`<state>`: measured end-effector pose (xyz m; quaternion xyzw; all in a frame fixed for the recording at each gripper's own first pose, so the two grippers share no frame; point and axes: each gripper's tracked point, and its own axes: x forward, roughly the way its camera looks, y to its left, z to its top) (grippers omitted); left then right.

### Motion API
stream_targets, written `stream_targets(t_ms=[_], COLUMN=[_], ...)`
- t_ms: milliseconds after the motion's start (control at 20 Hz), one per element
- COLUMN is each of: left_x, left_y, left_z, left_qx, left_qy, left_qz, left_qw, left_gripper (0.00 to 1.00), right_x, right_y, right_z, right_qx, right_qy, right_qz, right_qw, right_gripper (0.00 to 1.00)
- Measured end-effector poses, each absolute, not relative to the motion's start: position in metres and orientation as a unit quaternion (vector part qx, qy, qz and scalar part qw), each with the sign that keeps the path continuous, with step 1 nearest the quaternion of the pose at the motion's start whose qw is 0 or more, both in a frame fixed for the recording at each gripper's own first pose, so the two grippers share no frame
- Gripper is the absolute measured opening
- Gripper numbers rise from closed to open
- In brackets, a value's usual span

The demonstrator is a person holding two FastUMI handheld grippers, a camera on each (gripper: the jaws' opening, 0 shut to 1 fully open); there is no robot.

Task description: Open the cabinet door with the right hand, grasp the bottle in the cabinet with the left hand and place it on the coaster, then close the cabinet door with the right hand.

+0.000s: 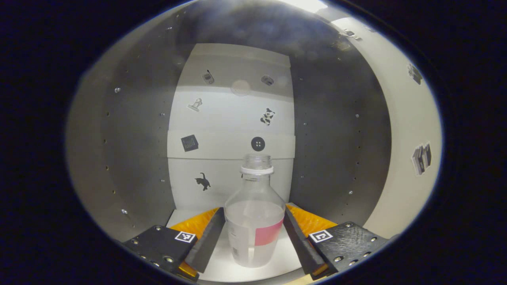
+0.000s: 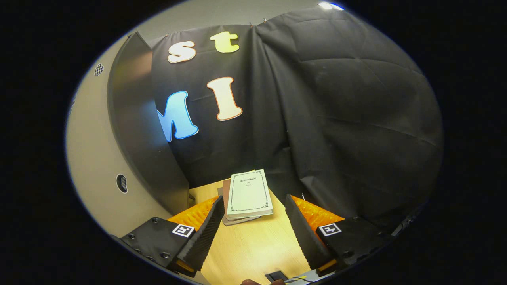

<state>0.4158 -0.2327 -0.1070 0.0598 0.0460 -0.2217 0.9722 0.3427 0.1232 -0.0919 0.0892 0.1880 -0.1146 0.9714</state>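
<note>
In the left gripper view a clear bottle [image 1: 255, 221] stands upright on the white cabinet floor [image 1: 222, 269]. It has a white neck ring, no cap, a pink label patch and clear liquid inside. My left gripper [image 1: 253, 209] reaches into the cabinet, open, with a finger close along each side of the bottle's body. The cabinet door [image 1: 412, 118], beige with stickers, is swung open at the right. My right gripper [image 2: 253, 200] hovers open over the wooden table [image 2: 253, 245] with nothing between its fingers.
Grey side walls [image 1: 130, 130] and a white sticker-dotted back panel [image 1: 233, 118] enclose the bottle. In the right gripper view a short stack of books [image 2: 247, 194] lies ahead on the table, and a beige and grey cabinet panel [image 2: 130, 118] rises at the left.
</note>
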Motion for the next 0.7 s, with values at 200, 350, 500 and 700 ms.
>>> stream_targets(t_ms=[200, 350, 500, 700], left_x=[0.417, 0.417, 0.412, 0.402], left_y=[-0.236, -0.236, -0.237, -0.234], left_z=[-0.108, -0.107, -0.105, -0.098], left_qx=[0.082, 0.084, 0.074, 0.071], left_qy=[0.042, 0.039, 0.04, 0.034], left_qz=[-0.226, -0.222, -0.22, -0.218], left_qw=[0.97, 0.971, 0.972, 0.973], left_gripper=[0.88, 0.71, 0.71, 0.71], right_x=[0.342, 0.343, 0.347, 0.352], right_y=[0.125, 0.124, 0.121, 0.114], right_z=[-0.101, -0.102, -0.102, -0.105], right_qx=[0.085, 0.084, 0.088, 0.076], right_qy=[0.2, 0.202, 0.201, 0.206], right_qz=[-0.109, -0.102, -0.097, -0.09], right_qw=[0.97, 0.97, 0.971, 0.971], right_gripper=[0.98, 0.98, 0.98, 0.98])
